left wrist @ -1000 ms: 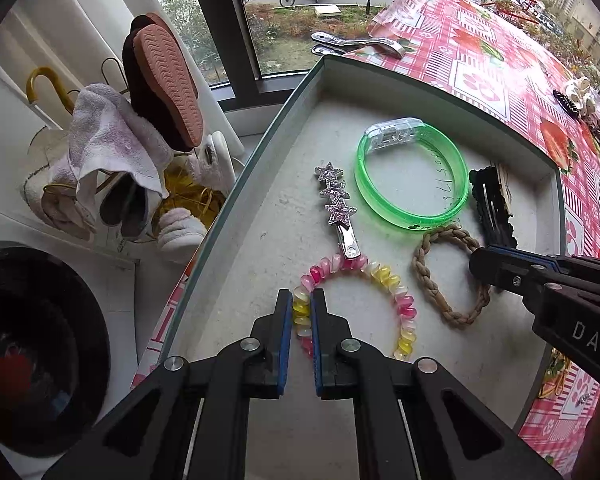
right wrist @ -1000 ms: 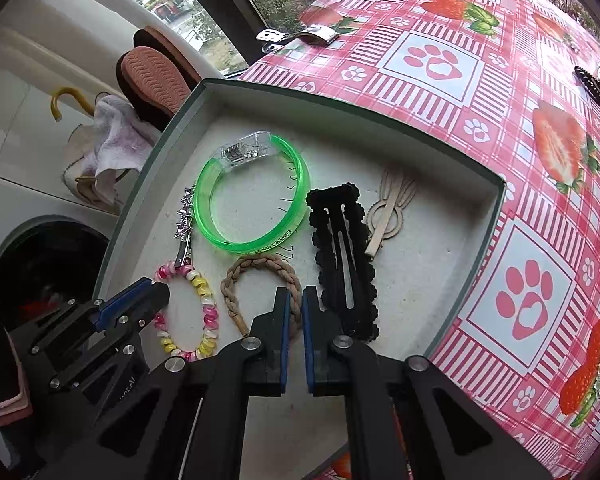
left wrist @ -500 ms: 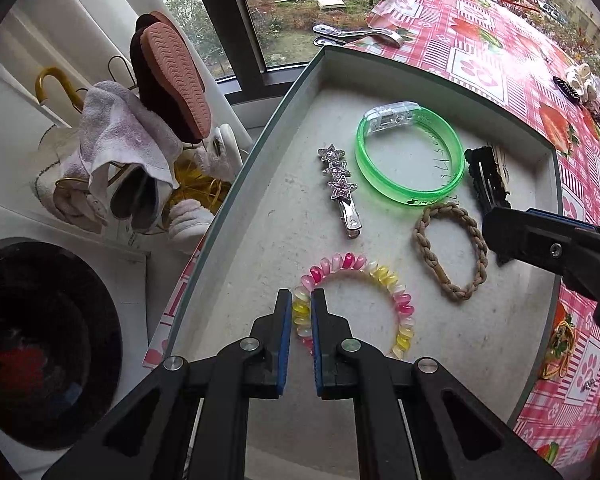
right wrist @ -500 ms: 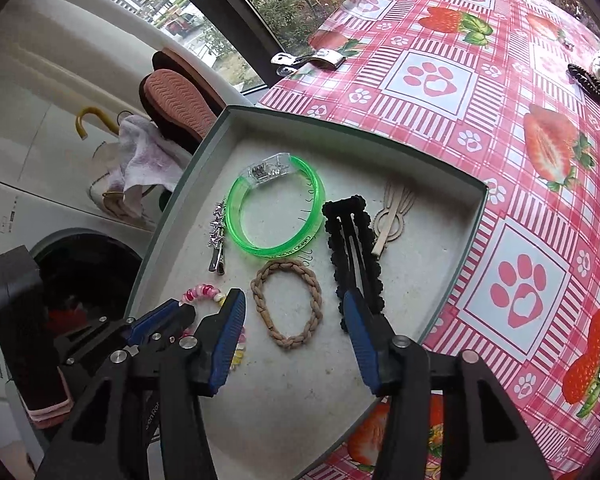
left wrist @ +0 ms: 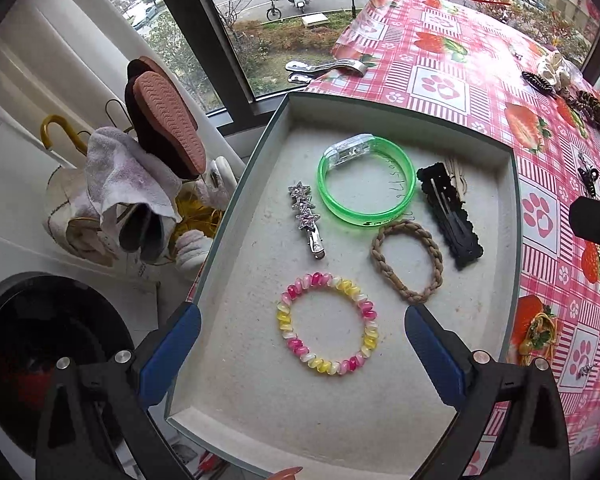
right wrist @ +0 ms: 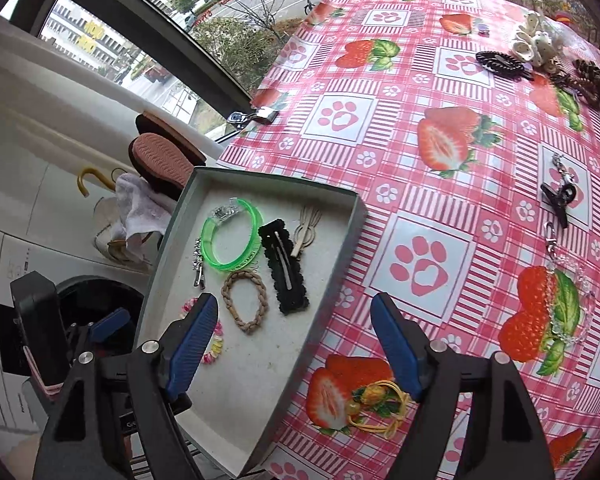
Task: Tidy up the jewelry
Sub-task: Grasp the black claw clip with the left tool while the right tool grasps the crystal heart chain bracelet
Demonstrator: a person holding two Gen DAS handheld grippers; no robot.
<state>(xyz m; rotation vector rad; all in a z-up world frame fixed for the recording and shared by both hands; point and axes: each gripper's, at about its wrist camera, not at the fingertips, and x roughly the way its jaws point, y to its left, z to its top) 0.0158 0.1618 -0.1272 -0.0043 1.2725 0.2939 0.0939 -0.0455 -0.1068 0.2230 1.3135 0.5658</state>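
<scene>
From the left wrist view, the left gripper (left wrist: 301, 322) hangs above the near end of a shallow grey tray (left wrist: 513, 216), its blue fingers (left wrist: 170, 354) spread wide and holding nothing. Between and just beyond them lies a pink-and-yellow spiral bracelet (left wrist: 327, 323) flat on the tray floor. Farther in sit a braided tan hair tie (left wrist: 407, 261), a silver star hair clip (left wrist: 305, 218), a green bangle (left wrist: 365, 185) and a black snap clip (left wrist: 449, 216), with what looks like a pale wooden piece (left wrist: 455, 172) partly hidden behind the black clip. The hair tie touches the bangle's near edge. The tray rests at the edge of a tabletop (left wrist: 439, 80) covered in red strawberry-and-paw cloth.

From the right wrist view, the right gripper (right wrist: 294, 340) hovers over the tray's right rim (right wrist: 341, 264), its fingers (right wrist: 192, 344) also wide apart and empty. The left finger overlaps the spiral bracelet (right wrist: 216, 344) in the picture. On the cloth near the right finger lies a yellow corded charm (right wrist: 373, 404); farther off are a black claw clip (right wrist: 557, 196), a beaded clear chain (right wrist: 571, 280) and a dark oval comb clip (right wrist: 499, 62).
</scene>
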